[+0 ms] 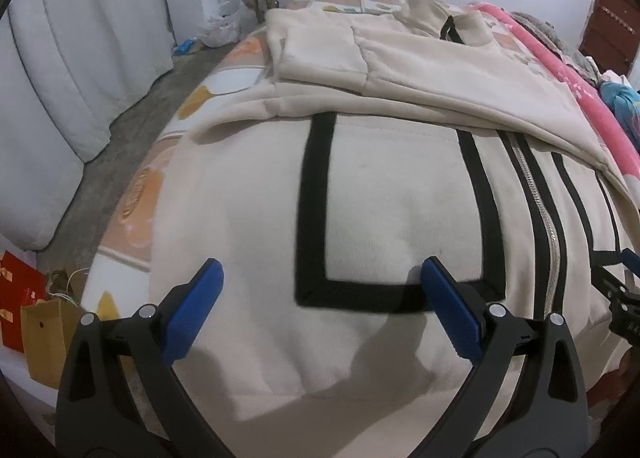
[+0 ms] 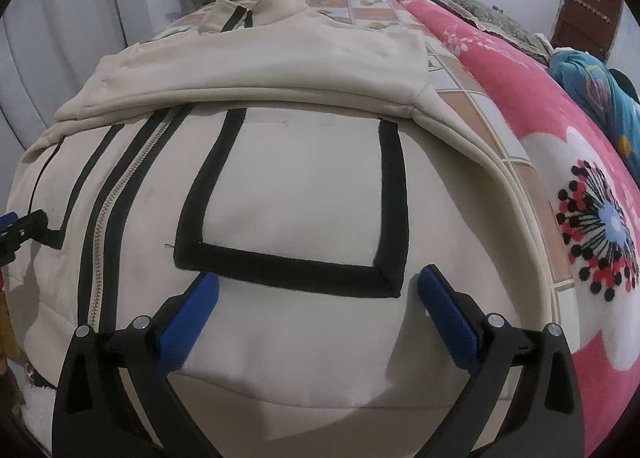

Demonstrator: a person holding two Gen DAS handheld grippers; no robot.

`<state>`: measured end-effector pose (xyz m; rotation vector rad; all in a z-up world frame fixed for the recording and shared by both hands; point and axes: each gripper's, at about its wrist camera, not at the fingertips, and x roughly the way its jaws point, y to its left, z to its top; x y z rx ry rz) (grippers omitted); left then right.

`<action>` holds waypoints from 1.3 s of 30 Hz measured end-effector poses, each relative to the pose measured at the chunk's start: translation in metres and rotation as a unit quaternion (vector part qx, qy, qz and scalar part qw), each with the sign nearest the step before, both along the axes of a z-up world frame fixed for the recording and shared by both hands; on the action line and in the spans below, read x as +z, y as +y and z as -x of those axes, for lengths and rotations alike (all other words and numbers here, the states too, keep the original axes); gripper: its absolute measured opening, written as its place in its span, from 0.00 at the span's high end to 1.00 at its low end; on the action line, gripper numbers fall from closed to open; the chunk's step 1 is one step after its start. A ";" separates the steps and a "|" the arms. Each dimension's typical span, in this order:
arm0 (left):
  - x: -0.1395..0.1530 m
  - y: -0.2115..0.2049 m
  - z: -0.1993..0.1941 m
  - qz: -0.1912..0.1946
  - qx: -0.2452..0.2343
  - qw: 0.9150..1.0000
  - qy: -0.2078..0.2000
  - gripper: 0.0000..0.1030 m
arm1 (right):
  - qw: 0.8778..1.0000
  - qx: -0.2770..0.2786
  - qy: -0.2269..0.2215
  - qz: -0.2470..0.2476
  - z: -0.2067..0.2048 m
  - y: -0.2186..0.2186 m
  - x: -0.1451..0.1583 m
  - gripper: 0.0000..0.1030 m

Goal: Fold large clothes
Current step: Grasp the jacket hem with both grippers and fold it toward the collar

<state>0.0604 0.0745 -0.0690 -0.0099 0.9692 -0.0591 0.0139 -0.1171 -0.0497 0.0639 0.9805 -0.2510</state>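
My worry is the hem. If I close on the thick ribbed band near me with one side deeper than the other, the fold will go crooked and the zipper (image 1: 536,194) line will skew. The sleeves are already laid across the chest, and a quick lift could slide them off and undo that part. I could also pinch the bed sheet (image 2: 516,162) along with the cloth, since the edge lies flat against it.

Both pairs of jaws are spread wide and pinch nothing. My left gripper (image 1: 322,278) hovers over the lower part of the cream jacket (image 1: 400,198), its blue tips either side of the bottom edge of the black-trimmed pocket (image 1: 396,210) on that side. My right gripper (image 2: 318,290) is placed the same way over the other pocket (image 2: 296,186), just below its lower black band. I cannot tell whether the tips touch the fabric.

The jacket lies front up on the bed, zipped, collar at the far end, hem nearest me, between the two grippers and beneath them. A pink blanket (image 2: 540,130) lies beside it on my right.
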 end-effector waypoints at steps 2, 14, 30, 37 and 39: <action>0.005 0.009 0.013 0.006 -0.004 1.000 -0.011 0.07 | 1.000 0.000 -0.003 0.000 0.001 0.000 0.000 0.06; -0.002 0.075 0.092 0.068 0.021 0.997 0.008 0.08 | 1.000 0.005 -0.014 0.004 0.004 0.000 -0.001 0.06; -0.061 0.101 0.072 0.236 0.034 0.969 0.063 0.21 | 1.000 0.013 -0.017 0.000 0.005 -0.001 0.000 0.06; -0.064 0.095 0.067 0.258 0.037 0.964 0.061 0.40 | 0.999 0.035 -0.024 0.004 0.009 -0.001 0.000 0.06; -0.056 0.087 0.070 0.227 0.031 0.972 0.058 0.47 | 0.999 0.050 -0.020 0.002 0.009 -0.003 0.001 0.06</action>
